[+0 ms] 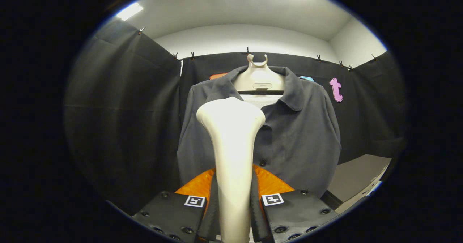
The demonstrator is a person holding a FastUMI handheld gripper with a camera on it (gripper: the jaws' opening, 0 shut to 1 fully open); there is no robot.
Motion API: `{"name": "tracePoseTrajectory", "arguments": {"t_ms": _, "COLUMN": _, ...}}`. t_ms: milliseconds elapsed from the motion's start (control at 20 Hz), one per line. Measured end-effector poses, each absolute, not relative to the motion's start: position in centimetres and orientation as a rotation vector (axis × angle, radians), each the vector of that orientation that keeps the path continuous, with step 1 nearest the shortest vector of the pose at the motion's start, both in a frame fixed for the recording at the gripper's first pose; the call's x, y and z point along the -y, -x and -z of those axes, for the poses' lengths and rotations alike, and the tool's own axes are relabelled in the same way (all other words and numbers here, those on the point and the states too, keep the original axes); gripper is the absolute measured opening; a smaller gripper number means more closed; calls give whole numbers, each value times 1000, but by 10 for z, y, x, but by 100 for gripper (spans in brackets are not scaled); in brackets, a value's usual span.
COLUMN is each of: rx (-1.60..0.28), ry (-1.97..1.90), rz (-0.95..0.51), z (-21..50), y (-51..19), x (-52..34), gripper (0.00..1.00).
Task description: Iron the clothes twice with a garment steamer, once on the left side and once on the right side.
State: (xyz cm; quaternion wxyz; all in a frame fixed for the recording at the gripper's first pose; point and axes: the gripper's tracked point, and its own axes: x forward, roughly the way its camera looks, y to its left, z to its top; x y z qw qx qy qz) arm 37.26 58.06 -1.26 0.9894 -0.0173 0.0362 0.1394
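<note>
The gripper (233, 203) pinches the steamer (231, 141) handle between both fingers; its head rises just ahead, before a dark shirt (296, 138) on a hanger (258, 78).

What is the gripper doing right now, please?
Gripper: fingers shut on the garment steamer, its head raised in front of the shirt.

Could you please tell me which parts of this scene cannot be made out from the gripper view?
- Steamer: its face is turned away toward the shirt, so any gap or contact cannot be judged. Its handle base is cut off below the gripper, whose jaws press on the handle from both sides.
- Shirt: the middle of its front is hidden behind the steamer, the hem behind the gripper.
- Hanger: its shoulders are covered by the collar.
</note>
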Motion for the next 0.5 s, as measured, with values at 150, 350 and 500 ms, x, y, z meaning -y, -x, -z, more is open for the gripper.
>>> {"name": "tracePoseTrajectory", "arguments": {"t_ms": 150, "rx": -91, "ry": 51, "rz": -282, "z": 25, "y": -383, "x": -596, "gripper": 43}}
{"name": "tracePoseTrajectory", "arguments": {"t_ms": 350, "rx": -136, "ry": 56, "rz": -271, "z": 46, "y": -390, "x": -600, "gripper": 43}}
{"name": "tracePoseTrajectory", "arguments": {"t_ms": 500, "rx": -161, "ry": 59, "rz": -263, "z": 58, "y": -391, "x": -599, "gripper": 43}}
